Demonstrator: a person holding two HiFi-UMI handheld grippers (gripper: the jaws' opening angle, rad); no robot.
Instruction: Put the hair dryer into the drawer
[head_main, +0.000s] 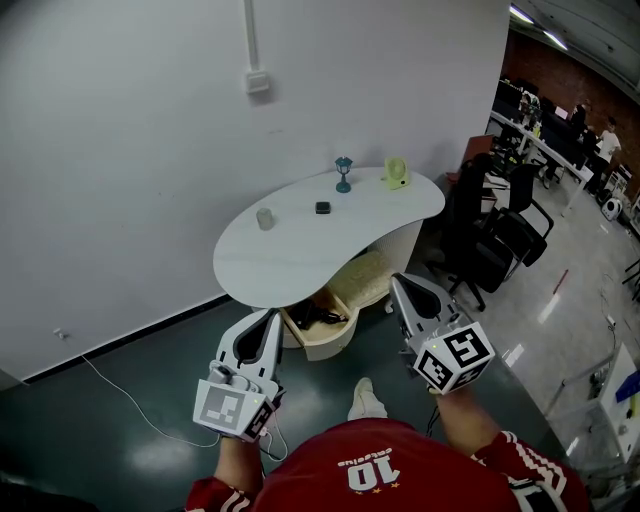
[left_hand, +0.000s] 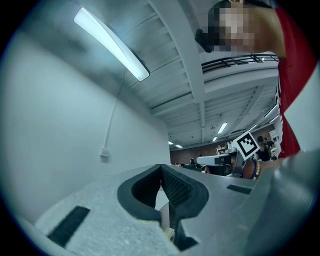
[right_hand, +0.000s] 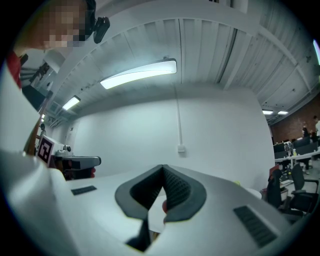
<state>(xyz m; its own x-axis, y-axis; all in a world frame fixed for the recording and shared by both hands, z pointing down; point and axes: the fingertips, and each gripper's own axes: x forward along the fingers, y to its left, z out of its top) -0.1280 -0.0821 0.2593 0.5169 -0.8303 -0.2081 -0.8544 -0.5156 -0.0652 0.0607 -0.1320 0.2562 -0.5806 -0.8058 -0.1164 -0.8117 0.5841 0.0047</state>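
Left gripper (head_main: 267, 322) and right gripper (head_main: 403, 291) were both shut, empty. Dark shape at 12 o'clock looked like the dryer (head_main: 320, 318), lying in the open drawer (head_main: 325, 346). Probably only closing remained.

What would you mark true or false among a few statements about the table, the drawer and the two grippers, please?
1. The left gripper and the right gripper both have their jaws shut with nothing between them. True.
2. The drawer under the table is closed. False: it stands pulled open, with a dark object lying inside.
3. The table top is bare. False: a few small items stand on it, among them a yellow-green one.
4. The table stands against a white wall. True.
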